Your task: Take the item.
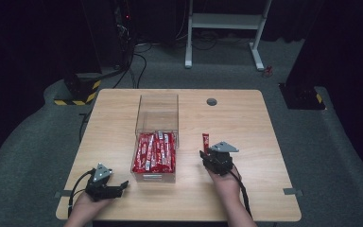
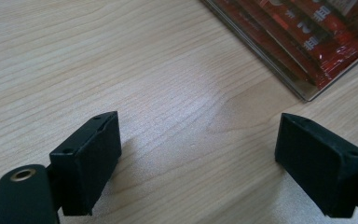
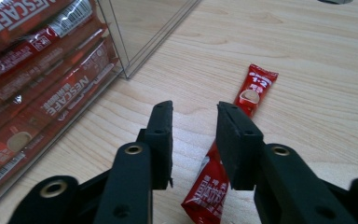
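A clear plastic box [image 1: 157,124] stands in the middle of the wooden table [image 1: 246,123], and its near half is packed with red coffee sticks [image 1: 154,152] lying side by side; the far half holds nothing that can be seen. In the right gripper view the sticks [image 3: 32,74] press against the box's clear wall [image 3: 135,32]. One loose red coffee stick [image 1: 205,140] lies flat on the table to the right of the box, apart from it. The right claw [image 1: 207,152] sits over the near end of that loose stick, held by a hand [image 1: 227,182] to the right of the box. In the right gripper view the loose stick [image 3: 249,93] runs away from the camera and passes under the right-hand jaw, and the right claw [image 3: 194,140] has its jaws a narrow gap apart with nothing pinched between them. The left claw [image 1: 118,187] rests near the table's front edge, left of the box's near corner. In the left gripper view the left claw [image 2: 198,154] is spread wide over bare wood and holds nothing, with the box's corner [image 2: 303,70] just beyond it.
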Tool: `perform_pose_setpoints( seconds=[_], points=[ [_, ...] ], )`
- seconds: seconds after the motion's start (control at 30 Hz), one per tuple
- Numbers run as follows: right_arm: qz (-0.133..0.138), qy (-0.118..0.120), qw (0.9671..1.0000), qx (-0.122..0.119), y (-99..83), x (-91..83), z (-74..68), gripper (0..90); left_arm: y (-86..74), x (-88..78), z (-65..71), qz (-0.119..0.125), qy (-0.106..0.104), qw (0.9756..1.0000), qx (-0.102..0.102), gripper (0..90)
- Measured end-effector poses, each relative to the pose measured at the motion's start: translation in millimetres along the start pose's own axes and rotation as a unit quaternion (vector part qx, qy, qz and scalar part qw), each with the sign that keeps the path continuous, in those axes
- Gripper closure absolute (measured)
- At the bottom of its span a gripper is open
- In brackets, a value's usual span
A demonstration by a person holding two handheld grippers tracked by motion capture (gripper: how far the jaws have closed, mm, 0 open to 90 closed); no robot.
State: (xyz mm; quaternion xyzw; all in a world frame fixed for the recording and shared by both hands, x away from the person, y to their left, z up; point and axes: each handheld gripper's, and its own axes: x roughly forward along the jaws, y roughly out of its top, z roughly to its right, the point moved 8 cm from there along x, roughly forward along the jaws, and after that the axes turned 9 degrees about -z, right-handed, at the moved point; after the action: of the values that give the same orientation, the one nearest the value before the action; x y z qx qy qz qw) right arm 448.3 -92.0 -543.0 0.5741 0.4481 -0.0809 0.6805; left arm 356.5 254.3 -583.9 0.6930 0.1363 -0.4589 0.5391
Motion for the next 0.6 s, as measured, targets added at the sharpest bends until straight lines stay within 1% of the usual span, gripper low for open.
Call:
perform_pose_setpoints(
  seconds=[0.17, 0.3, 0.37, 0.47, 0.5, 0.6],
  points=[
    [0.004, -0.005, 1.0000, -0.005, 1.9, -3.1, -2.9, 55.5, 0.0, 0.0, 0.1, 0.000, 0.000, 1.0000, 0.000, 14.9],
    [0.009, -0.005, 0.9999, -0.001, 3.7, -8.7, -4.1, 47.3, 0.0, 0.0, 0.1, 0.000, -0.001, 1.0000, 0.001, 14.9],
    [0.011, -0.005, 0.9999, -0.002, 4.3, -9.5, -4.2, 46.0, 0.0, 0.0, 0.1, 0.000, 0.000, 1.0000, 0.001, 14.9],
    [0.017, -0.001, 0.9998, -0.006, 5.1, -14.4, -7.8, 39.9, 0.0, 0.0, 0.2, 0.000, -0.001, 1.0000, 0.001, 14.9],
    [0.017, -0.001, 0.9998, -0.006, 5.1, -14.4, -7.8, 39.9, 0.0, 0.0, 0.2, 0.000, -0.001, 1.0000, 0.001, 14.9],
    [0.021, -0.003, 0.9997, -0.010, 5.2, -16.6, -9.6, 34.7, 0.0, 0.0, 0.4, 0.000, -0.001, 1.0000, 0.002, 14.9]
  ],
)
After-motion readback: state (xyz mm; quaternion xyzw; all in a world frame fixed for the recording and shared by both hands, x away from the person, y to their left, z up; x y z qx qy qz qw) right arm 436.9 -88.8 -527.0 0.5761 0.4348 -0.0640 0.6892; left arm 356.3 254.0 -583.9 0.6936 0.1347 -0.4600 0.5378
